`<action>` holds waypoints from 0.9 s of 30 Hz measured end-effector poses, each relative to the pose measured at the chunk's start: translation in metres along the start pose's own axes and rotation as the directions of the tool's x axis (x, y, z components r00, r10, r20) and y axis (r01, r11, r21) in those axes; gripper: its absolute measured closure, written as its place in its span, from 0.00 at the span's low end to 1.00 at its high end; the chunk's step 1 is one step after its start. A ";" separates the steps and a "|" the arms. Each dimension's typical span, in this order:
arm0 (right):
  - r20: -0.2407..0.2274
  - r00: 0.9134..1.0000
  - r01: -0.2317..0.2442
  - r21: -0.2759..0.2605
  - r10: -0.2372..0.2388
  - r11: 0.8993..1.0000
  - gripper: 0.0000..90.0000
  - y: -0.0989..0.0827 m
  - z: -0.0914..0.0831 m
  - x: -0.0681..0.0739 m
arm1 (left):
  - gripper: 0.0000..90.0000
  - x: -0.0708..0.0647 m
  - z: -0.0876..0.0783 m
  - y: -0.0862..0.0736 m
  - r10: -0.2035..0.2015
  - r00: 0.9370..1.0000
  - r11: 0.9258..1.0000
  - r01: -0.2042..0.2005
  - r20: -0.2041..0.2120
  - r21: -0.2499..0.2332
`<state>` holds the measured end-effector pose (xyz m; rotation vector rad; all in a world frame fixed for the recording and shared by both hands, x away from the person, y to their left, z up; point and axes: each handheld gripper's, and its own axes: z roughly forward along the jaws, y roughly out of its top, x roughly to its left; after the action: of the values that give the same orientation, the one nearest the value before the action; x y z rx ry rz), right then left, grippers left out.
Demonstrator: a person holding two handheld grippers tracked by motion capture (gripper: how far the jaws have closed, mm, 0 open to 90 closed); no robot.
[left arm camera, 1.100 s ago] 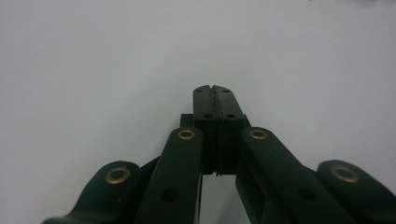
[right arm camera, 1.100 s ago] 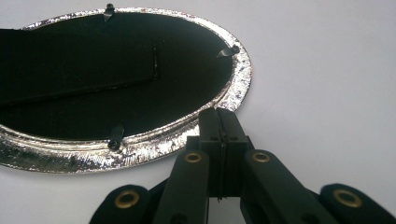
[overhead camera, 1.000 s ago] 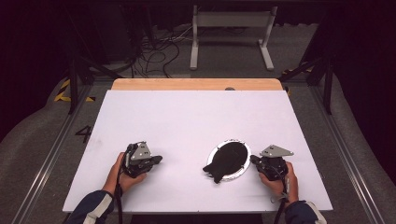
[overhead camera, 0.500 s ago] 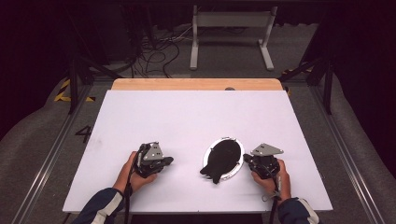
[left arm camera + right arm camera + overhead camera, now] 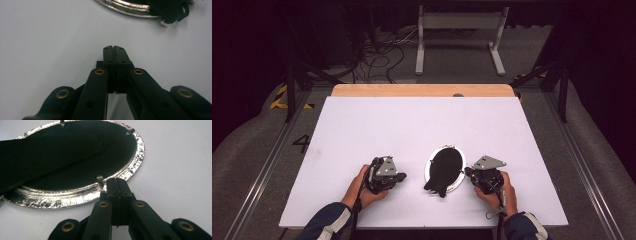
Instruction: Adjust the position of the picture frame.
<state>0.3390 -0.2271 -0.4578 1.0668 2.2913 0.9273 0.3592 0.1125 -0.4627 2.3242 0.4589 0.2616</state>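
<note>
The left gripper (image 5: 400, 176) has been brought rightward across the white table (image 5: 412, 125), nearer to the oval silver-rimmed frame (image 5: 429, 165). The right gripper (image 5: 468, 172) has been moved leftward, so that its closed tips are now just beside the frame's rim.

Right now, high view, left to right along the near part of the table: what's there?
Left hand → left gripper, shut → oval silver-rimmed frame with black back → right gripper, shut, tips at the frame's rim → right hand.
</note>
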 end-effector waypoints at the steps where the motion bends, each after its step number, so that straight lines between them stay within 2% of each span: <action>1: -0.005 1.000 0.001 0.000 -0.001 1.000 1.00 0.000 0.000 0.001 | 0.99 -0.001 0.001 0.002 0.011 1.000 1.000 -0.011 0.003 0.005; 5: -0.027 1.000 0.003 -0.002 -0.003 1.000 1.00 0.000 -0.001 0.005 | 0.99 -0.007 0.006 0.007 0.019 1.000 1.000 -0.019 0.021 0.001; 13: -0.025 1.000 0.001 -0.001 -0.001 1.000 1.00 0.001 -0.001 0.010 | 1.00 -0.015 0.013 0.015 0.025 0.999 1.000 -0.025 0.043 -0.001; 15: -0.042 0.999 -0.002 -0.004 0.001 1.000 1.00 0.000 -0.001 0.012 | 1.00 -0.017 0.015 0.016 0.033 0.998 0.999 -0.032 0.050 -0.003; 22: -0.048 0.999 0.014 -0.007 -0.015 1.000 1.00 0.002 0.001 0.016 | 0.99 -0.018 0.015 0.017 0.054 0.997 0.999 -0.054 0.048 0.002; 24: -0.055 0.998 0.013 -0.011 -0.013 1.000 1.00 0.002 0.001 0.017 | 0.99 -0.017 0.015 0.016 0.039 0.998 0.999 -0.039 0.056 0.000; 25: -0.061 0.998 0.020 -0.009 -0.021 1.000 1.00 0.002 0.001 0.017 | 0.99 -0.016 0.014 0.016 0.041 0.997 0.999 -0.041 0.058 -0.002; 26: -0.089 0.996 0.014 -0.011 -0.015 1.000 1.00 0.002 0.000 0.018 | 0.99 -0.016 0.015 0.016 0.040 0.998 0.999 -0.040 0.058 -0.004; 27: -0.089 0.996 0.009 -0.011 -0.010 1.000 1.00 0.001 0.000 0.019 | 0.99 -0.016 0.015 0.016 0.040 0.998 0.999 -0.040 0.058 -0.004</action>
<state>0.3277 -0.2117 -0.4589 1.0282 2.3581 1.0012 0.3528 0.0865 -0.4627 2.3336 0.3837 0.2136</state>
